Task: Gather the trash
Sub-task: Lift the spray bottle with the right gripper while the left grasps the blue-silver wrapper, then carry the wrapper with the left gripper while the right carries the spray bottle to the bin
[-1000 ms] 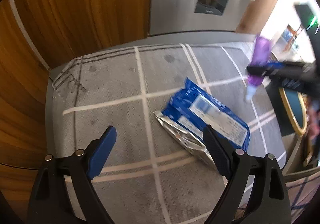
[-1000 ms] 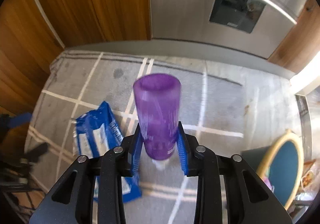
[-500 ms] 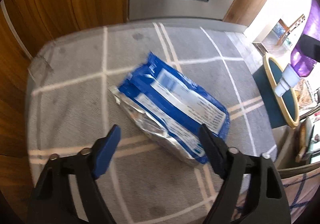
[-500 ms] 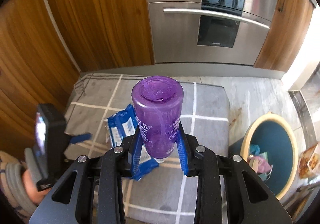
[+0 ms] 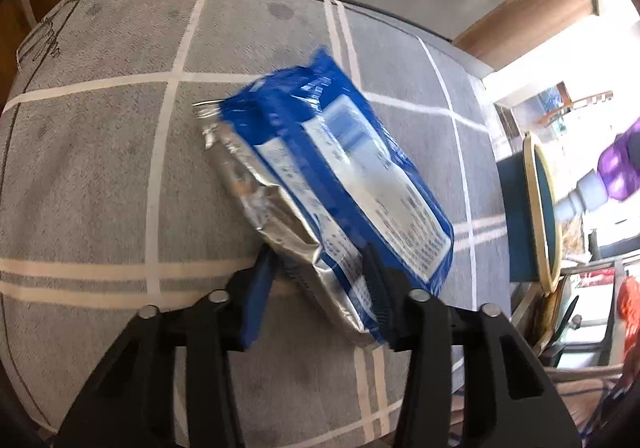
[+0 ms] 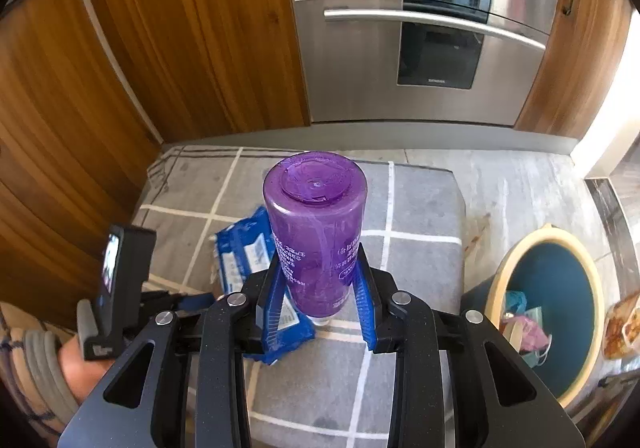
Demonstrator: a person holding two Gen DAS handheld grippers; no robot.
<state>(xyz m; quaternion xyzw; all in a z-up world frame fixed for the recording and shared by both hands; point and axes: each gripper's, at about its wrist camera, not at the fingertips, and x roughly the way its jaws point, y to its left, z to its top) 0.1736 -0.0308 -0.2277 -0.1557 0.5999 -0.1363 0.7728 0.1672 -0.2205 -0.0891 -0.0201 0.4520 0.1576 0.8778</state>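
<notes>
A blue and silver packet [image 5: 340, 175] lies on the grey checked rug [image 5: 100, 167]. My left gripper [image 5: 320, 284] points steeply down at it. Its jaws are closing on the packet's near silver end, and both pads touch the wrapper. My right gripper [image 6: 320, 300] is shut on a purple bottle [image 6: 316, 224], held upside down with its base pointing away. The bottle hangs above the rug, and the packet [image 6: 244, 248] shows partly behind it. In the left wrist view the bottle [image 5: 616, 167] and its pale cap show at the right edge, above the bin.
A teal bin with a cream rim [image 6: 496, 288] stands right of the rug, with some trash inside; its rim [image 5: 536, 207] also shows in the left wrist view. Wooden cabinets [image 6: 180, 47] and a steel oven [image 6: 432, 47] line the far side. A person's hand [image 6: 80, 364] holds the left gripper.
My left gripper dropped toward the packet, and its wide jaws narrowed onto the near end. The right gripper lifted the bottle higher, bringing the bin into view.
</notes>
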